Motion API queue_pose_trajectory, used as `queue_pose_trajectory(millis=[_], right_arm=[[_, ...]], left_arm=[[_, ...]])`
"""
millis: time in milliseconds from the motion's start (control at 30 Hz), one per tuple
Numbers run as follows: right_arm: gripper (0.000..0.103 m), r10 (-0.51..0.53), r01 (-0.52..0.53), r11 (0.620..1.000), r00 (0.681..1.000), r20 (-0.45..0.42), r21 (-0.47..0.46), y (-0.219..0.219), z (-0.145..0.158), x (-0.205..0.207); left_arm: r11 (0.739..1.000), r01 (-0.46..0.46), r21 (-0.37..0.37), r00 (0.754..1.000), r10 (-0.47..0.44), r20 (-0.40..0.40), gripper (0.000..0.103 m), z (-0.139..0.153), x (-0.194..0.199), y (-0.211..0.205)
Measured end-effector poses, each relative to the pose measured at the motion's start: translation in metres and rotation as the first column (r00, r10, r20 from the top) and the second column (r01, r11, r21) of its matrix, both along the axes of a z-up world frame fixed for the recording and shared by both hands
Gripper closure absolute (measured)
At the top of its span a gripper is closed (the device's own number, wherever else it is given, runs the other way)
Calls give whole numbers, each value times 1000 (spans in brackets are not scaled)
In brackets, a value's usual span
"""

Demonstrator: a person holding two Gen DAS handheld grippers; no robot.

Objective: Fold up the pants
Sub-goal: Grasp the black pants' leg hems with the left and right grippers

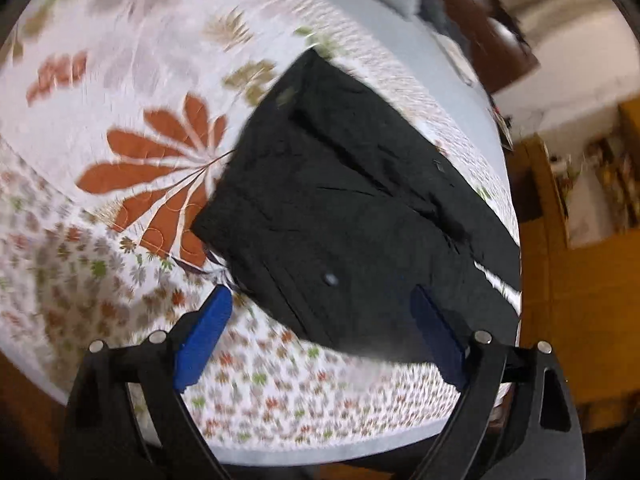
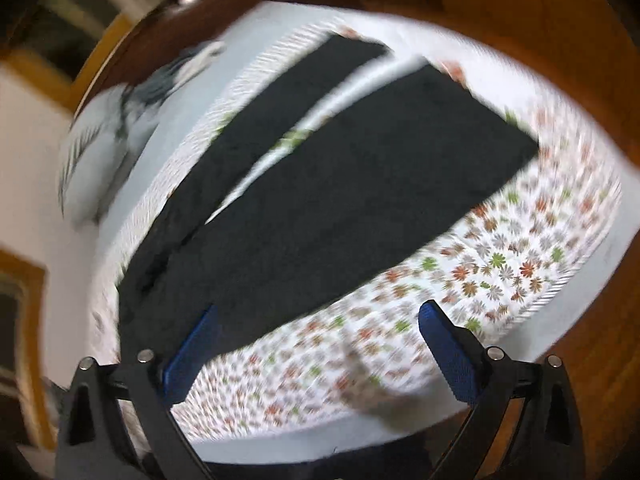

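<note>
Black pants (image 1: 352, 200) lie flat on a floral bedspread (image 1: 120, 100). The left wrist view shows their waist end with a button. My left gripper (image 1: 322, 296) hovers open above the waist edge, holding nothing. The right wrist view shows the two legs (image 2: 340, 184) spread apart with a strip of bedspread between them. My right gripper (image 2: 320, 312) hovers open over the near leg's edge and the bedspread (image 2: 500, 260), holding nothing. Both views are motion-blurred.
The bed's edge runs along the bottom of both views. A wooden floor (image 2: 560, 20) lies beyond the legs' end. A grey-white pillow or cloth (image 2: 120, 120) lies at the far side. Wooden furniture (image 1: 580, 280) stands to the right of the waist.
</note>
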State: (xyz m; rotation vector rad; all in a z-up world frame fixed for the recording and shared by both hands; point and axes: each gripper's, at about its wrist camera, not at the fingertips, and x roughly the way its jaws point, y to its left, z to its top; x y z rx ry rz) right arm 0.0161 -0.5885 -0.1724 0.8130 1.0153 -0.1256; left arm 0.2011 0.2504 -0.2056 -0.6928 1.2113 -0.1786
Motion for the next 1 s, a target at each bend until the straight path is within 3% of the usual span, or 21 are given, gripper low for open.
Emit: queue_pose_trajectory(millis=[133, 233, 367, 533, 567, 600, 667, 800, 867, 900, 933, 1000], right_arm=[[3, -135, 138, 970, 990, -29, 201, -62, -57, -1], [3, -197, 194, 937, 980, -18, 292, -82, -79, -6], [3, -209, 201, 929, 978, -6, 310, -92, -94, -3], [3, -256, 232, 903, 967, 18, 361, -120, -98, 1], [3, -279, 252, 894, 960, 19, 371, -126, -100, 1], [3, -304, 271, 882, 952, 24, 385, -133, -101, 0], [3, -344, 299, 867, 938, 44, 399, -147, -100, 0], [3, -359, 299, 853, 931, 65, 429, -163, -106, 9], [6, -349, 286, 865, 933, 87, 412, -168, -106, 15], [13, -344, 279, 869, 934, 92, 409, -171, -107, 20], [16, -337, 270, 872, 936, 100, 408, -175, -106, 28], [18, -330, 260, 872, 938, 105, 415, -179, -108, 31]], left_arm=[[998, -61, -26, 994, 58, -93, 14, -37, 16, 13], [999, -41, 34, 993, 45, -108, 13, -55, 30, 11], [997, -62, 39, 991, 67, -117, 4, -70, 44, 7], [996, -58, 75, 994, 64, -87, 6, -60, 50, -4], [995, -51, 90, 995, 59, -86, 13, -59, 49, -3], [992, -45, 118, 995, 56, -88, 30, -58, 47, -4], [987, -35, 155, 994, 50, -93, 46, -59, 46, -5], [991, -49, 128, 994, 61, -91, 55, -63, 43, 4], [994, -75, 81, 992, 83, -99, 48, -67, 42, 8], [995, -87, 38, 991, 90, -95, 31, -70, 42, 9], [995, -97, -12, 991, 95, -94, 24, -72, 42, 9], [994, -109, -13, 989, 107, -103, 19, -71, 44, 7]])
